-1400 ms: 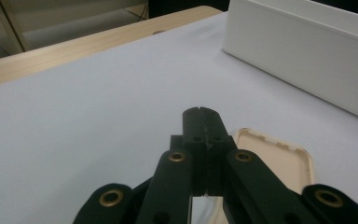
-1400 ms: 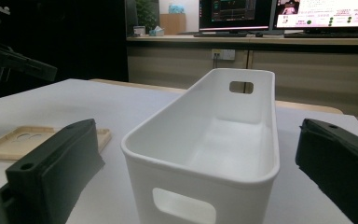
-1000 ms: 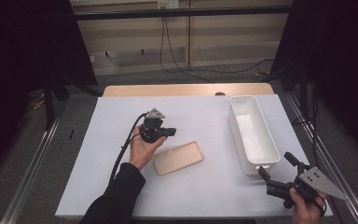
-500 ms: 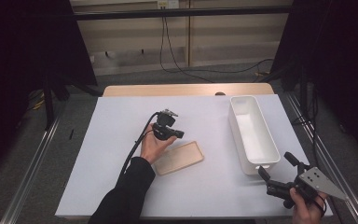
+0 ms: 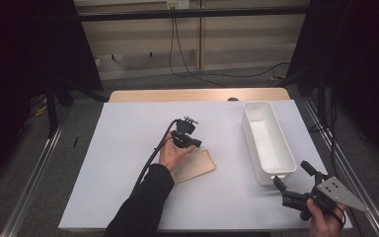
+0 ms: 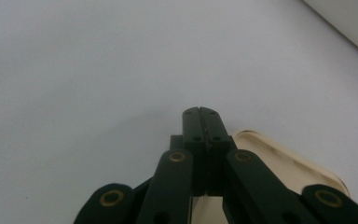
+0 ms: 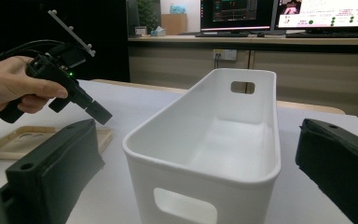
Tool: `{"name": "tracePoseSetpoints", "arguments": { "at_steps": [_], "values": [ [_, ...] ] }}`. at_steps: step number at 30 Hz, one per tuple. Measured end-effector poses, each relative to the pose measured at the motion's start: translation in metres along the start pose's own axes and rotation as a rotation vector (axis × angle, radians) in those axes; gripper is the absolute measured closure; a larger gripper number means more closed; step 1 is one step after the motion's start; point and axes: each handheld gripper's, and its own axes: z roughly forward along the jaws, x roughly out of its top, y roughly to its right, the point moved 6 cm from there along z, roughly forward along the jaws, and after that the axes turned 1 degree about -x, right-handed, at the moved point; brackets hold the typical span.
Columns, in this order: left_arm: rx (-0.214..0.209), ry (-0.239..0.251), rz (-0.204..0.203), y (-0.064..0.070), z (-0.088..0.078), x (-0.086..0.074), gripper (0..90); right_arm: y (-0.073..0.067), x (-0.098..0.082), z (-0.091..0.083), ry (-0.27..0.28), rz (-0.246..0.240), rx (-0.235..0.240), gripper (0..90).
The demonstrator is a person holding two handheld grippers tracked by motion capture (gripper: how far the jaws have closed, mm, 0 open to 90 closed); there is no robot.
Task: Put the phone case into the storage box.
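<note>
Hovering over the tan phone case (image 5: 193, 168) mid-table, left gripper (image 6: 202, 113) has jaws pressed together, nothing between them. White bin (image 5: 268, 140) stands to the right, well apart from the case. Right gripper (image 5: 292, 179), jaws spread wide, faces the bin's near end.

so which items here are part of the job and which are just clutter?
In play: left gripper, jaws shut, over the beige phone case; white bin; right gripper, jaws open at the bin's near end.
Lying about: floor cables; monitors.
</note>
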Motion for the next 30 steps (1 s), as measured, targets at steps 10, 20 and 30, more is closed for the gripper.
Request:
{"name": "tracePoseSetpoints", "arguments": {
  "at_steps": [10, 20, 30],
  "values": [
    [0.000, -0.025, -0.014, 0.001, 0.007, -0.002, 90.0, 0.000, 0.000, 0.000, -0.001, -0.002, 0.003, 0.0],
    [-0.010, -0.034, -0.012, 0.007, 0.010, -0.003, 90.0, 0.000, 0.000, 0.000, -0.001, -0.001, 0.003, 0.0],
    [-0.030, -0.049, 0.019, 0.016, 0.010, -0.006, 90.0, -0.001, 0.000, 0.000, -0.004, 0.001, 0.005, 0.0]
  ]
}}
